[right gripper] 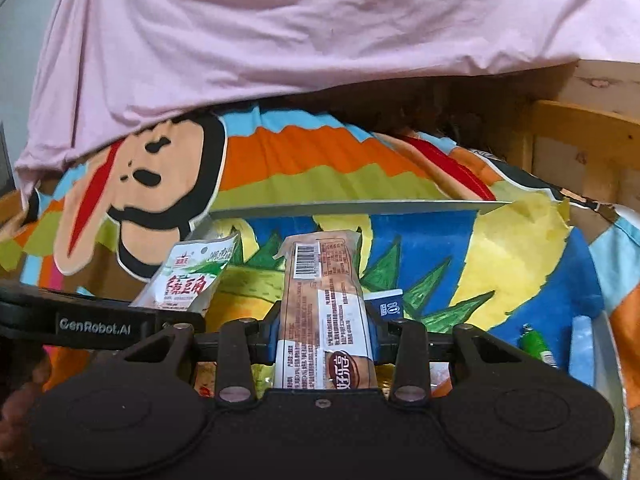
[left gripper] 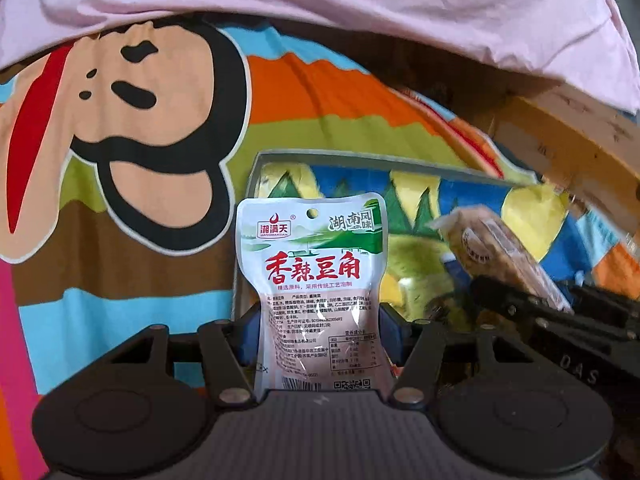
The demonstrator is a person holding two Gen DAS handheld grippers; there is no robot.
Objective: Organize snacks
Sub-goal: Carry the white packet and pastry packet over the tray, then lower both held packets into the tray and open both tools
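Left wrist view: the left gripper [left gripper: 320,316] is clamped on a white spicy bean pouch [left gripper: 314,280] with red Chinese characters, held upright between blue pads [left gripper: 390,330]
Pouch's place: over the near left part of a grey tray [left gripper: 360,159] lined with a colourful drawing
To the right: the right gripper [left gripper: 532,300] carries a brown wrapped bread [left gripper: 496,256], tilted
Surroundings: monkey-print bedsheet [left gripper: 160,140], pink cloth [left gripper: 320,4] above, wooden frame [left gripper: 568,140]

Right wrist view: the right gripper [right gripper: 322,330] is closed on the bread [right gripper: 322,304], barcode side up
Bread's place: above the tray [right gripper: 360,204], lengthwise
Left: the pouch [right gripper: 186,280] in the left gripper [right gripper: 176,314], at the tray's left edge
In tray: blue carton [right gripper: 386,302], green object [right gripper: 536,344], not identifiable
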